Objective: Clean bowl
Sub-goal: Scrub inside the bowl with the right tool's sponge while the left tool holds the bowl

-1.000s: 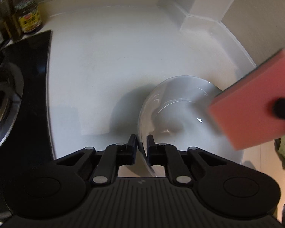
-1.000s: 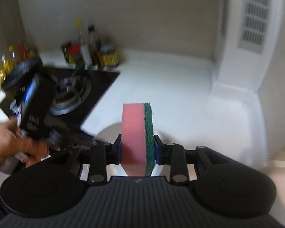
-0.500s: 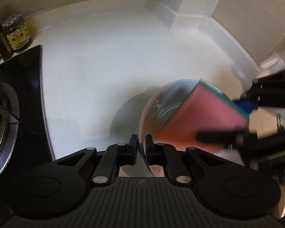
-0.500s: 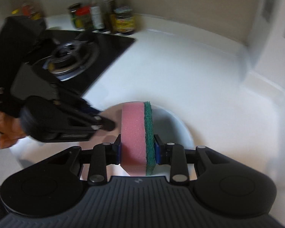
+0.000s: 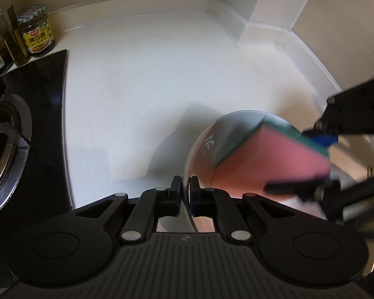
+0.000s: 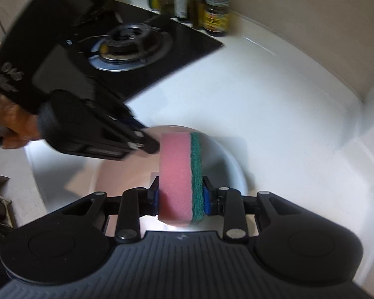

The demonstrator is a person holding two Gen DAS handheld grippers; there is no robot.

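Note:
A white bowl [image 5: 219, 139] sits tilted on the white counter. My left gripper [image 5: 185, 191] is shut on the bowl's near rim. My right gripper [image 6: 180, 195] is shut on a pink sponge with a green scouring side [image 6: 180, 174]. In the left wrist view the sponge [image 5: 269, 159] is inside the bowl, with the right gripper's fingers on each side of it. In the right wrist view the bowl [image 6: 227, 164] lies under the sponge, and the left gripper [image 6: 147, 147] reaches its rim from the left.
A black gas hob with a burner [image 6: 129, 42] lies left of the bowl on the white counter [image 5: 149, 74]. Jars and bottles [image 5: 36, 35] stand at the back by the wall. A wall corner column [image 5: 269, 0] rises at the back right.
The right gripper brought the sponge down from beside the bowl into it. The left gripper kept its hold on the rim and the view shifted slightly.

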